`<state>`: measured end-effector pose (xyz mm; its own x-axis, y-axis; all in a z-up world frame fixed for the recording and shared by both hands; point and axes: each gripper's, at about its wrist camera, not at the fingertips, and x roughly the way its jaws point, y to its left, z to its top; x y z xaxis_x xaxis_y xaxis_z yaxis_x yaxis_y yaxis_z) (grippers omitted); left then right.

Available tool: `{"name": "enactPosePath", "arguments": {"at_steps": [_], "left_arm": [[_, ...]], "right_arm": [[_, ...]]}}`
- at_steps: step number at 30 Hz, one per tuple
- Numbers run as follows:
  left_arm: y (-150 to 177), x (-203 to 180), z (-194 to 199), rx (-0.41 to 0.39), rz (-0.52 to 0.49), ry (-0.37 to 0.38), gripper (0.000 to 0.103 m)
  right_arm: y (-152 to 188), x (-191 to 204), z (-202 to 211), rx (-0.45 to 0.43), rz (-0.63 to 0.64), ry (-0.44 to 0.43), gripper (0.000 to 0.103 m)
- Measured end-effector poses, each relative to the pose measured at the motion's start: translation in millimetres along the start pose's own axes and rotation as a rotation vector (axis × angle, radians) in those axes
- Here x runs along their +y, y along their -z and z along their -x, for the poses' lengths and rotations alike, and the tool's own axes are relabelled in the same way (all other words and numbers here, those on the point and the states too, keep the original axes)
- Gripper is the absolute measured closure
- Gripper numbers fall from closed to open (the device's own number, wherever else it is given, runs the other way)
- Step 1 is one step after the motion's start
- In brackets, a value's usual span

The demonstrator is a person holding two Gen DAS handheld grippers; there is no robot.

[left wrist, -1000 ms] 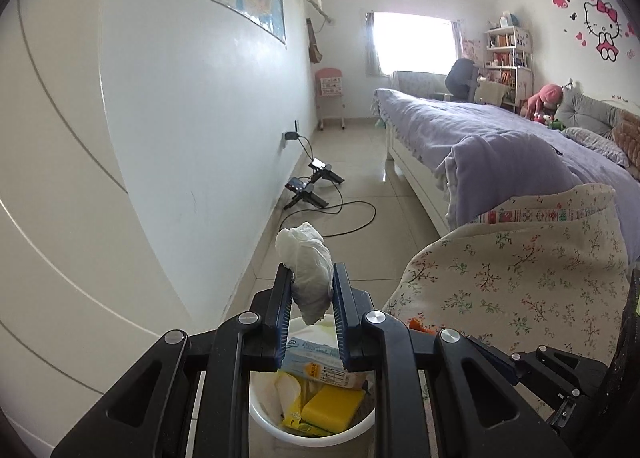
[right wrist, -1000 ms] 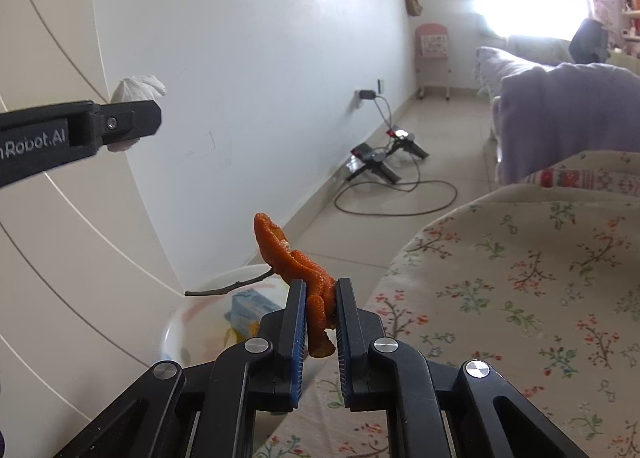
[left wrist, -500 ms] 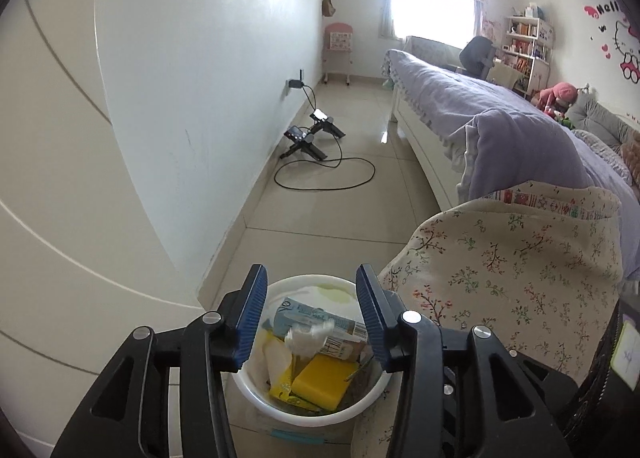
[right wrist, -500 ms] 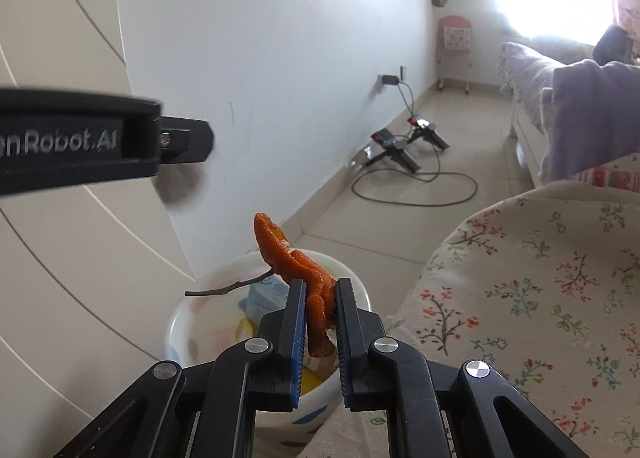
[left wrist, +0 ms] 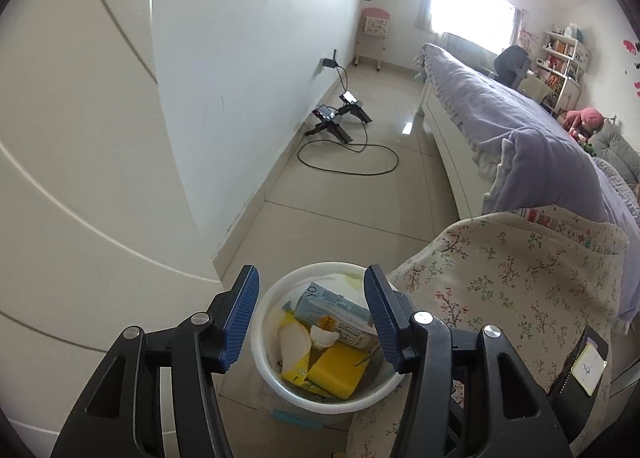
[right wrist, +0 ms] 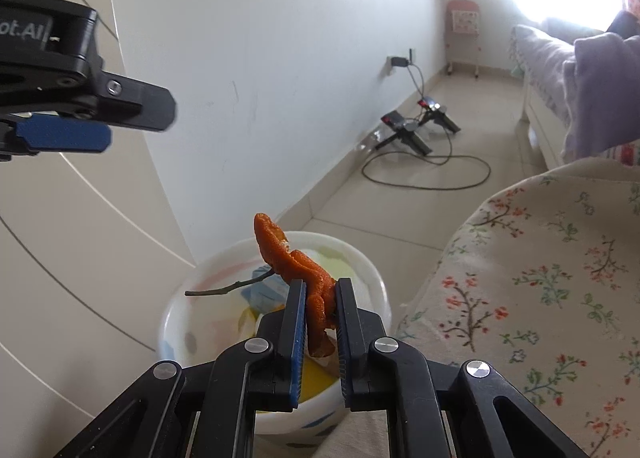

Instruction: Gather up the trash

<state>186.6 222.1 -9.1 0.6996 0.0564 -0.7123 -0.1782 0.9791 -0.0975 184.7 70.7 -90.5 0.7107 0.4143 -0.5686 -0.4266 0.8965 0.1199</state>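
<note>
A white trash bin (left wrist: 264, 362) stands on the floor beside the flowered cloth. It holds a blue carton (left wrist: 336, 308), a yellow sponge (left wrist: 338, 368) and white tissue (left wrist: 294, 342). My left gripper (left wrist: 310, 312) is open and empty above the bin; it also shows in the right wrist view (right wrist: 120, 118) at upper left. My right gripper (right wrist: 320, 294) is shut on an orange peel (right wrist: 296, 262) with a thin twig (right wrist: 228, 288), held over the bin's (right wrist: 372, 278) near edge.
A flowered cloth (left wrist: 520, 290) covers a surface right of the bin. A white wall (left wrist: 240, 78) and cream cabinet door (left wrist: 80, 178) stand on the left. Cables and black devices (left wrist: 340, 122) lie on the tiled floor. A bed with purple bedding (left wrist: 500, 106) is at the right.
My left gripper opened and the white tissue fell into the bin. The left gripper tilted down toward the bin. My right gripper moved closer over the bin with the peel.
</note>
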Motion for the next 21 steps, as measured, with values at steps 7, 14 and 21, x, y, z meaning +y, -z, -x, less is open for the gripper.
{"name": "enactPosePath", "arguments": {"at_steps": [7, 14, 21], "left_arm": [[5, -7, 7, -0.032, -0.043, -0.034, 0.045], [7, -20, 48, -0.214, -0.119, -0.076, 0.045], [25, -48, 96, -0.375, -0.184, -0.046, 0.045]], "right_arm": [[-3, 13, -17, 0.066, 0.013, -0.020, 0.070], [5, 2, 10, 0.038, -0.007, -0.007, 0.070], [8, -12, 68, -0.011, -0.003, 0.047, 0.068]]}}
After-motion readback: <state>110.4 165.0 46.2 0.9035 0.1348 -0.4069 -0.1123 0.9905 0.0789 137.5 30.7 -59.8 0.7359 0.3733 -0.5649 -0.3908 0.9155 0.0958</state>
